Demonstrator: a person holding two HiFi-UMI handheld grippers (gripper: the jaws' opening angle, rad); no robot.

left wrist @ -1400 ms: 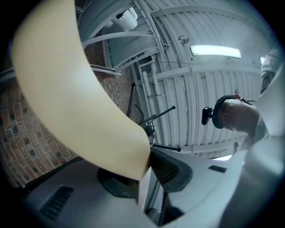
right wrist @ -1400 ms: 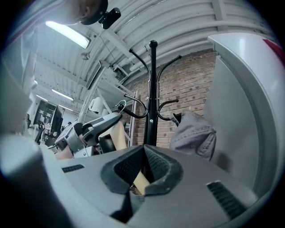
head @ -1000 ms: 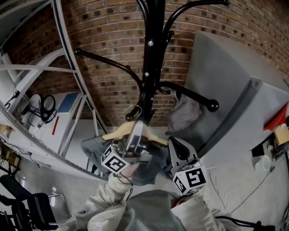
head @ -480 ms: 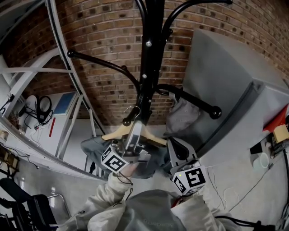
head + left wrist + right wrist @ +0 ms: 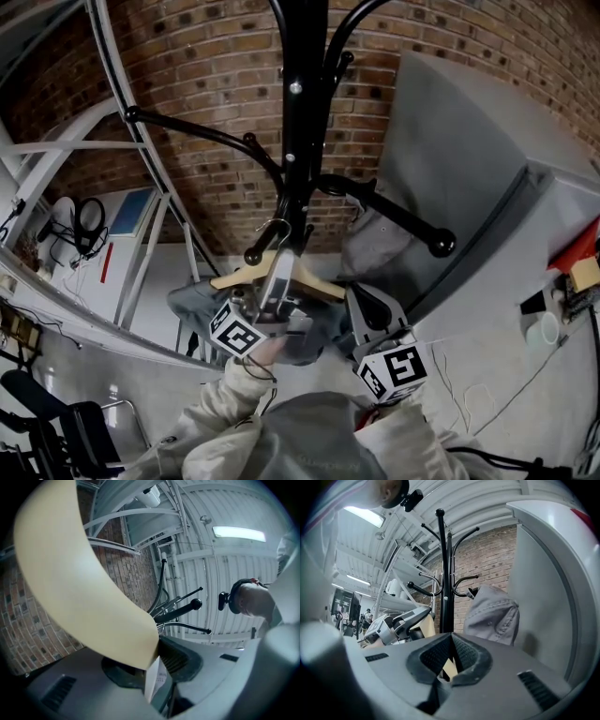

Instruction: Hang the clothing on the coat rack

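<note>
Grey clothing (image 5: pixel 199 305) drapes a wooden hanger (image 5: pixel 239 275) whose hook (image 5: pixel 275 228) sits beside a knobbed peg (image 5: pixel 253 255) of the coat rack (image 5: pixel 298 141). The left gripper (image 5: pixel 284 262) clamps the hanger's neck; the right gripper (image 5: pixel 368 305), jaws together, hangs beside it. Best to lift the hook over the knob, then lower gently, hanger level.

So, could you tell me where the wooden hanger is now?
In the head view, the wooden hanger sits just left of centre, clamped in the left tongs, below the black coat rack and beside its low ball-tipped arm.
</note>
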